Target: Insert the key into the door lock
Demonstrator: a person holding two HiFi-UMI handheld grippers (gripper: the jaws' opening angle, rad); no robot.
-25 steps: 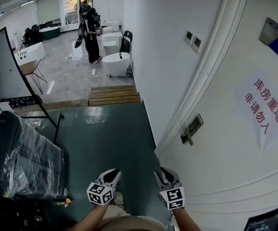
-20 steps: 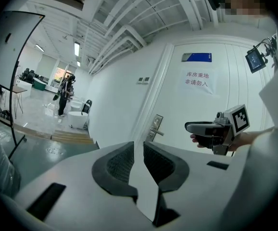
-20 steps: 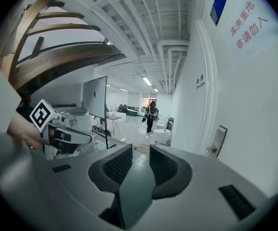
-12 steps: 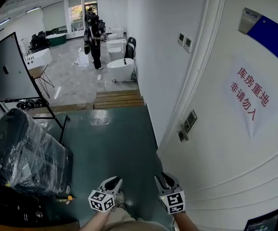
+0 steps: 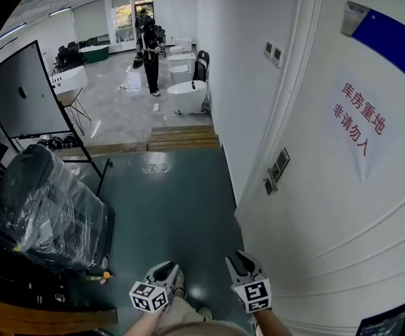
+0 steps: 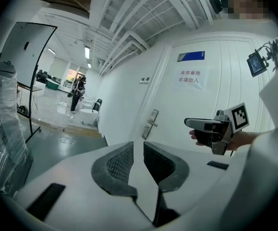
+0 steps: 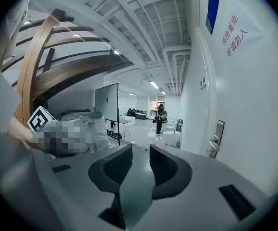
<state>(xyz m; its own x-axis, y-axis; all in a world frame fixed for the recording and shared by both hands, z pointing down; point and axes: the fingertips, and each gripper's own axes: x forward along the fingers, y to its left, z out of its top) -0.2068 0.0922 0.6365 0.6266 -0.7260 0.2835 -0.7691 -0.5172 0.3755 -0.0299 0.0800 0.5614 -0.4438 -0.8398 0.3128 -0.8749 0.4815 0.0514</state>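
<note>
Sign (image 5: 360,128) on door (image 5: 371,215), red print: 库房重地 非请勿入

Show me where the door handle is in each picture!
Head view: the door handle is right of centre, at the white door's left edge.
Left gripper view: near the centre, just above the jaws.
Right gripper view: at the right, about mid-height.
Shared landmark: the paper sign with red writing, higher on the same door.

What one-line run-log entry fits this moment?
left gripper: open, empty | right gripper: open, empty | door lock: untouched
</note>
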